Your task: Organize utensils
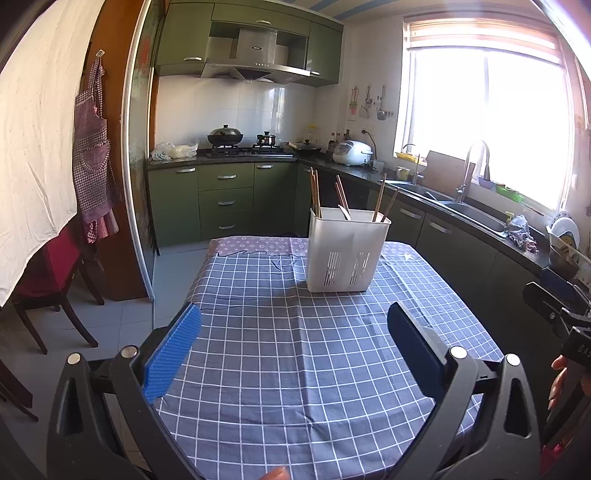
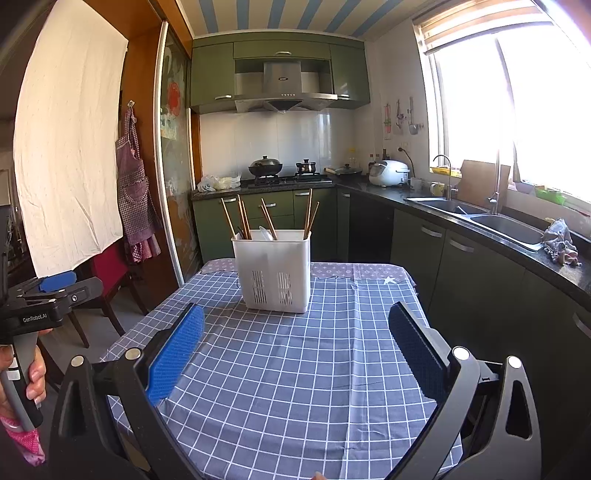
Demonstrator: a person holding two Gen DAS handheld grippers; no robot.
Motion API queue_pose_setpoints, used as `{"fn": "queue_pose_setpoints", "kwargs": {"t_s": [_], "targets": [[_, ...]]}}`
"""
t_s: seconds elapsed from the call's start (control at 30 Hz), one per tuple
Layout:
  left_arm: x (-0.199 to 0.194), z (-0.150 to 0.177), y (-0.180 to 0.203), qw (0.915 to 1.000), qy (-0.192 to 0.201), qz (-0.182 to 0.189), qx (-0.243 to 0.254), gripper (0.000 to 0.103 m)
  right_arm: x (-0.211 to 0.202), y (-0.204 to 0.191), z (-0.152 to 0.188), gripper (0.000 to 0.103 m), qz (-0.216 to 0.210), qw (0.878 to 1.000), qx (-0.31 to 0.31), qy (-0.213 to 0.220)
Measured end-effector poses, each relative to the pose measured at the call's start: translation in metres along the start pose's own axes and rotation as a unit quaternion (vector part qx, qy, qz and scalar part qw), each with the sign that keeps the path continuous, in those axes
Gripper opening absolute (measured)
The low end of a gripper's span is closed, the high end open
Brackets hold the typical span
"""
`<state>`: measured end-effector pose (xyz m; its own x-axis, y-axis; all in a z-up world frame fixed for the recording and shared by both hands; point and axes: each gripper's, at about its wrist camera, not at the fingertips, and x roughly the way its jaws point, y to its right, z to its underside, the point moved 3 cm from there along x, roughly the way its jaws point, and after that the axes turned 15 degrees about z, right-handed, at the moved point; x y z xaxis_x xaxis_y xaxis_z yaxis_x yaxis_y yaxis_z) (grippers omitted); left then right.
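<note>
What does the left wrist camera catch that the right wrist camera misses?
Left only: a dish rack with a plate past the sink, and the right tongs' body at its edge. Right only: a striped ceiling, and the left tongs' handle in a hand. Both: the white holder with chopsticks on the checked cloth, and each camera's own open tongs.

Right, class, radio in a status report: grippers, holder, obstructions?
Left gripper open, empty. Right gripper open, empty. Holder upright on table, chopsticks inside. Path clear.
</note>
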<state>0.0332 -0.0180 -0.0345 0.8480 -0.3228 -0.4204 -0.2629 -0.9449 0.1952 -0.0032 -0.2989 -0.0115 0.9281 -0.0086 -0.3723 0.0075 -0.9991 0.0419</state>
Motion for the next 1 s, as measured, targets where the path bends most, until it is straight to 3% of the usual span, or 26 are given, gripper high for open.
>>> {"fn": "queue_pose_setpoints", "kwargs": {"t_s": [0.53,1.0], "targets": [[0.000,0.004,0.016,0.9997,-0.011,0.019,0.011,0.096,0.002,-0.001,-0.002,0.098,-0.008,1.000,0.001,-0.005],[-0.001,0.004,0.018,0.9998,-0.011,0.015,0.011,0.096,0.005,-0.002,-0.003,0.098,-0.011,1.000,0.002,-0.007]]}}
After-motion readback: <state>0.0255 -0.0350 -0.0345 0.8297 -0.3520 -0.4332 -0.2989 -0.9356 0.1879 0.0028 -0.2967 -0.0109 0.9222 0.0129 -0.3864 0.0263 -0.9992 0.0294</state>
